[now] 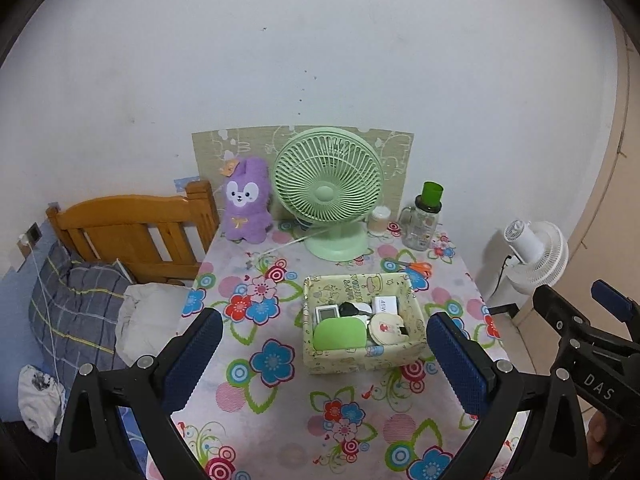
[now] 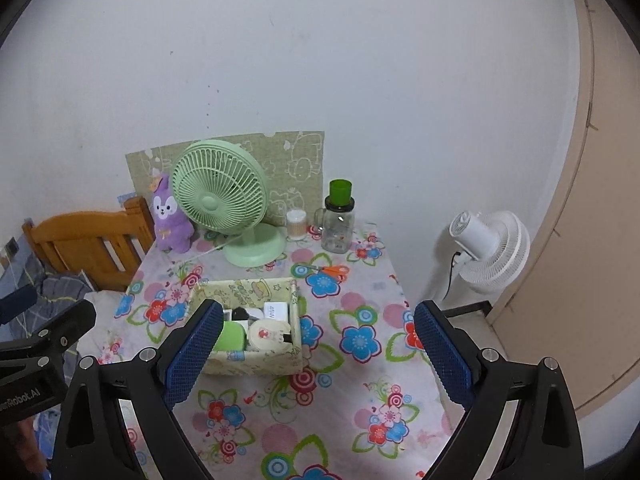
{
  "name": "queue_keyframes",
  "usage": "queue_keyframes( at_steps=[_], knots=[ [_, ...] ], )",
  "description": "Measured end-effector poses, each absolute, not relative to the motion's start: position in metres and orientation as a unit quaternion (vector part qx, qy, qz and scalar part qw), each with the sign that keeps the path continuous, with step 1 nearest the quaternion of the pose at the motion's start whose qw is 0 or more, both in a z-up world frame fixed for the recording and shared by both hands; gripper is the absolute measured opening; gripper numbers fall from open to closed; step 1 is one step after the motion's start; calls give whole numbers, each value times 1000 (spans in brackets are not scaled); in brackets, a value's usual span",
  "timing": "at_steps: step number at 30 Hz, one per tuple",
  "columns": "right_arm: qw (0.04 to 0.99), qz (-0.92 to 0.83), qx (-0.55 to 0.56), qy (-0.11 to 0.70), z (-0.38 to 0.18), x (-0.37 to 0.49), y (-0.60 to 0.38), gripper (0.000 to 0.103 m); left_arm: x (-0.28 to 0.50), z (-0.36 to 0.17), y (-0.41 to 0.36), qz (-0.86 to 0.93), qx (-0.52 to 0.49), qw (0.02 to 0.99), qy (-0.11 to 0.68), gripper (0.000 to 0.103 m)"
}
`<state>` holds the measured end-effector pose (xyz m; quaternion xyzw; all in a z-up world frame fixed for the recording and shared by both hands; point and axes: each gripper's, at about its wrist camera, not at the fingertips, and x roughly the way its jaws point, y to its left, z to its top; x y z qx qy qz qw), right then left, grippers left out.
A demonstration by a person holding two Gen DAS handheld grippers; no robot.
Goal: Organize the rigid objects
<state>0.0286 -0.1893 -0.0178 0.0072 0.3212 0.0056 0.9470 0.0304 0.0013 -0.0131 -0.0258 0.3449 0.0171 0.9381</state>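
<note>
Both the left hand-held gripper [image 1: 324, 344] and right hand-held gripper [image 2: 318, 336] are hovering wide apart, gripping nothing. The storage box [image 1: 362, 360] is sitting mid-bench, seemingly filled already; only the orange scissors [image 1: 416, 267] are lying loose behind it.

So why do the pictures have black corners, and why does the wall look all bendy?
Both wrist views come through fisheye lenses: the round lens rim makes the black corners. In the right wrist view the door frame bows into a curve; in the left wrist view the bed's wooden headboard arcs likewise. Lighting is soft and even, with no strong glare in either view.
</note>
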Motion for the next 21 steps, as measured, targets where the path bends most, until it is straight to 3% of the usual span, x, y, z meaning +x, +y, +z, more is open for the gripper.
queue_keyframes(
  at_steps=[21],
  knots=[
    [950, 12, 1, 313, -21, 26, -194, 98, 31, -22, -16, 17, -20, 936, 352, 103]
  ],
)
